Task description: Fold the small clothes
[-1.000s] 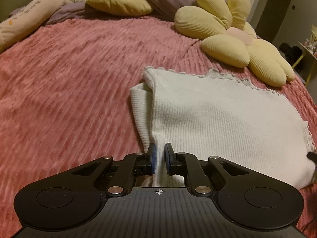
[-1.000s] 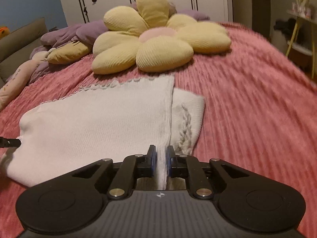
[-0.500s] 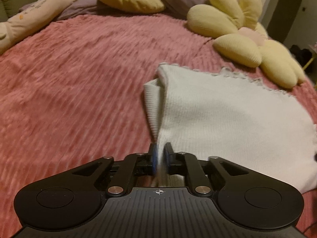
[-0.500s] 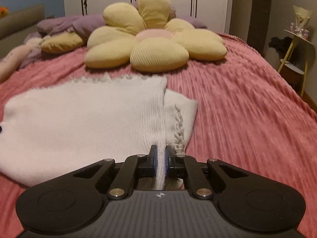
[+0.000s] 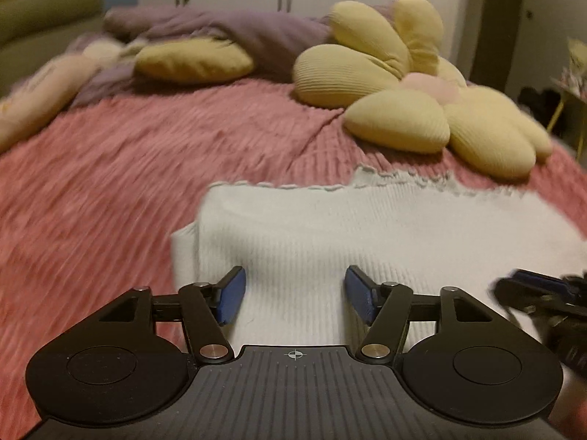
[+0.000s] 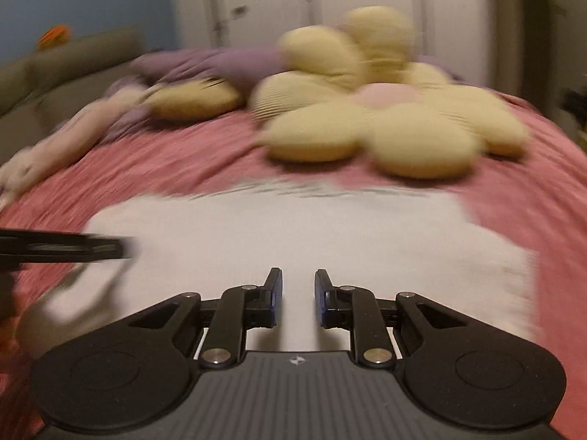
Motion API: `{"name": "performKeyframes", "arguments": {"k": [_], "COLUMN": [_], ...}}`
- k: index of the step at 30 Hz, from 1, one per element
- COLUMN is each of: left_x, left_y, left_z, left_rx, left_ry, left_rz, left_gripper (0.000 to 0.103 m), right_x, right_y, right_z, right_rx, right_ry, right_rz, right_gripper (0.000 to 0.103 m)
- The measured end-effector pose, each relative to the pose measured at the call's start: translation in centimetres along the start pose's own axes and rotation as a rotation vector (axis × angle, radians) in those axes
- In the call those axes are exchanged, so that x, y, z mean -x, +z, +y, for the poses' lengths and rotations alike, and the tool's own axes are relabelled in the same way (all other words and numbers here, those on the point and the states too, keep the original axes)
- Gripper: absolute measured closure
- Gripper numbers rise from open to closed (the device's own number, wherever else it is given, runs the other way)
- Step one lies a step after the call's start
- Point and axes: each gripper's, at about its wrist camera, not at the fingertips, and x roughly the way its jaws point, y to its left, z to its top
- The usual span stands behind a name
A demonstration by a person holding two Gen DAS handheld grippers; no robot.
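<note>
A white knit garment [image 5: 367,227] lies flat on the pink bedspread [image 5: 91,183], with a scalloped hem at its far edge. My left gripper [image 5: 294,270] hovers over its near left part, jaws wide and still opening, with no cloth pinched between the blue pads. In the blurred right wrist view, my right gripper [image 6: 298,272] is over the garment [image 6: 293,227]. Its jaws stand a little apart and are opening, with only flat cloth showing below the gap. Each gripper shows at the edge of the other's view: the right gripper [image 5: 539,289] and the left gripper [image 6: 73,247].
A yellow flower cushion [image 5: 403,110] lies just beyond the garment's far edge. Further back are a yellow pillow [image 5: 194,58], a purple duvet [image 5: 238,33] and white wardrobe doors. A small side table [image 5: 572,84] stands off the bed's right side.
Both grippers were shut on the garment's near edge and have let it go. The left has opened wide, the right slightly. Both have swung inward over the cloth, towards each other.
</note>
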Motion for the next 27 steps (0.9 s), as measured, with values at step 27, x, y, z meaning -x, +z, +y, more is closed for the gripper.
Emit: {"name": "performKeyframes", "arguments": {"k": [27], "left_x": [3.3], "left_y": [-3.5], "left_z": [12.1], "left_rx": [0.337], "left_ry": [-0.093], "left_rz": [0.140], "left_gripper": [0.006], "right_x": [8.6], "right_y": [-4.8], "right_z": [-6.0], "right_rx": [-0.049], "right_ry": [-0.162], "right_rz": [-0.061], "right_gripper": [0.068]}}
